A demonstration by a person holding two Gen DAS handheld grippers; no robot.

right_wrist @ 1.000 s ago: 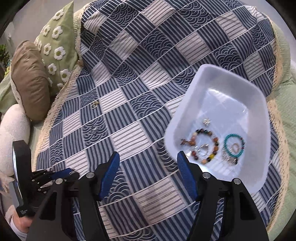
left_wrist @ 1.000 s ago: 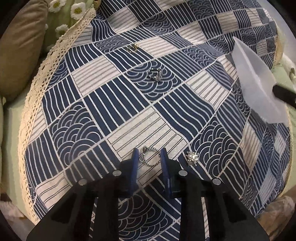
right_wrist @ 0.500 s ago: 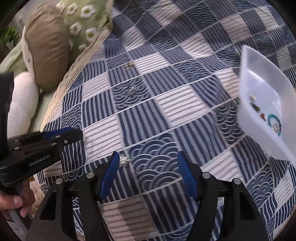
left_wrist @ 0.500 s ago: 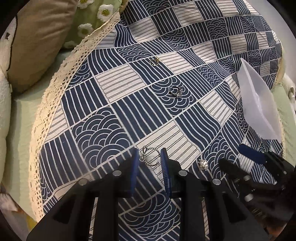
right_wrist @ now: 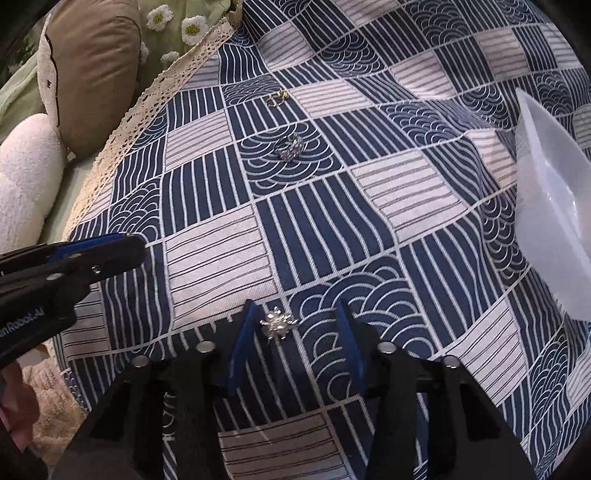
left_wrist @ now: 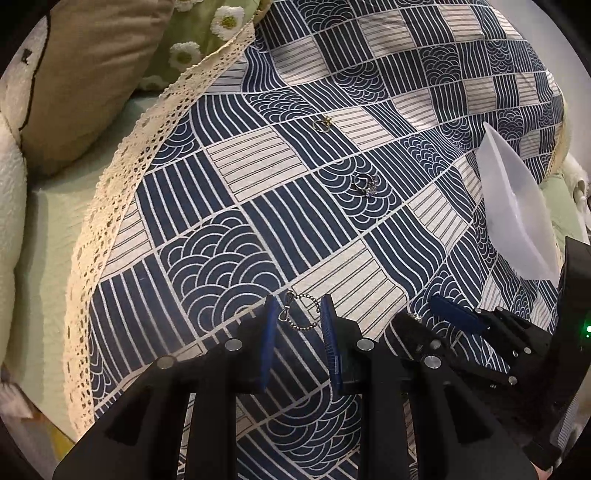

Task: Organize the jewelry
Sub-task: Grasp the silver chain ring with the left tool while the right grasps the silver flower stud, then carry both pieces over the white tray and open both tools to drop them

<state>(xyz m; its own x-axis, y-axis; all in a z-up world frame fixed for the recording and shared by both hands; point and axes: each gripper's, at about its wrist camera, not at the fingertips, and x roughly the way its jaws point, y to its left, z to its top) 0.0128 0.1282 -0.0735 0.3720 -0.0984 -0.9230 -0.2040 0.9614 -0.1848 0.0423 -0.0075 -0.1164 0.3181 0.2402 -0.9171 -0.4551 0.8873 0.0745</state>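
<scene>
My left gripper [left_wrist: 298, 302] is shut on a beaded silver ring with a bow [left_wrist: 300, 313], just above the blue-and-white patchwork cloth [left_wrist: 303, 229]. My right gripper [right_wrist: 296, 306] points down at the cloth and its jaws are closing. A silver flower-shaped piece [right_wrist: 279, 323] lies between them near the left finger, with a gap to the right one. In the left wrist view the right gripper [left_wrist: 434, 319] is close on the right. A gold ring [right_wrist: 277, 98] and a sparkly silver ring [right_wrist: 291, 147] lie farther back on the cloth.
A white plastic tray [right_wrist: 554, 184] rests at the right edge of the cloth, its inside hidden from here. A brown cushion [left_wrist: 85, 74], a green daisy cushion [left_wrist: 207, 33] and a white fluffy cushion [right_wrist: 26, 177] sit past the cloth's lace edge [left_wrist: 122, 177] on the left.
The right gripper has swung left and down from over the tray to the flower-shaped piece, and its jaws have narrowed around it. The left gripper has shifted slightly, still holding the bow ring.
</scene>
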